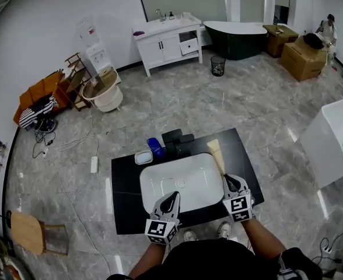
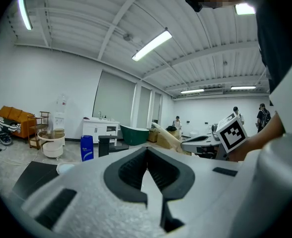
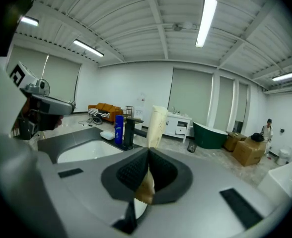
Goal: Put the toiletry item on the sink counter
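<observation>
The toiletry item is a cream-coloured tube (image 1: 217,155) with its tail end pinched in my right gripper (image 1: 232,184), which is shut on it. The tube slants away over the right part of the black sink counter (image 1: 125,179), beside the white basin (image 1: 183,182). In the right gripper view the tube (image 3: 156,124) rises straight out of the closed right gripper (image 3: 147,168). My left gripper (image 1: 170,201) hovers over the basin's front edge, shut and empty. The left gripper (image 2: 146,171) shows its jaws meeting in the left gripper view.
A blue bottle (image 1: 154,147), a soap dish (image 1: 143,157) and a black faucet (image 1: 176,140) stand behind the basin. Across the marble floor are a white vanity (image 1: 167,39), a dark green tub (image 1: 237,37), cardboard boxes (image 1: 303,57), a white tub (image 1: 335,139) and a wooden chair (image 1: 28,232).
</observation>
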Action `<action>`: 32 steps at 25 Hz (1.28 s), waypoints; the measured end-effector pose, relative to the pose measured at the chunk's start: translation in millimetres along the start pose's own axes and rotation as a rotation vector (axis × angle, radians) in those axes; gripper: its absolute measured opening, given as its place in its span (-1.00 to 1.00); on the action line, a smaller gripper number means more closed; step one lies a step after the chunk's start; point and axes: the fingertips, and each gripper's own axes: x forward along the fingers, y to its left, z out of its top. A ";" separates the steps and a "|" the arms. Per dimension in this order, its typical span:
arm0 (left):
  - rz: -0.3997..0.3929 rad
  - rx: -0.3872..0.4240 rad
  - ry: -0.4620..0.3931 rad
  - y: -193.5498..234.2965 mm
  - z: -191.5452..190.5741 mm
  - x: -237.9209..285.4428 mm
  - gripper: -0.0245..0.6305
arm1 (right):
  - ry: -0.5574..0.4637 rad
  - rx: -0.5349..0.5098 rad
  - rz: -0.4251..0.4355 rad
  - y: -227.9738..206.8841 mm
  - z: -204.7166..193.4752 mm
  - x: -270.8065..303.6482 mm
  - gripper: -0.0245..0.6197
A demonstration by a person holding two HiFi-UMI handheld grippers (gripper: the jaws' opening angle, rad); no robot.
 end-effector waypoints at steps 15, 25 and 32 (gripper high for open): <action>0.004 -0.020 0.030 -9.0 -7.7 23.9 -0.91 | 0.331 -0.021 -0.040 -37.7 -116.2 56.7 -0.90; -0.008 -0.013 0.066 -9.3 -20.2 28.0 -0.91 | 0.475 -0.017 -0.033 -40.8 -173.9 75.9 -0.90; -0.006 -0.015 0.077 -5.5 -25.7 27.4 -0.91 | 0.529 0.034 -0.013 -41.1 -188.3 88.4 -0.86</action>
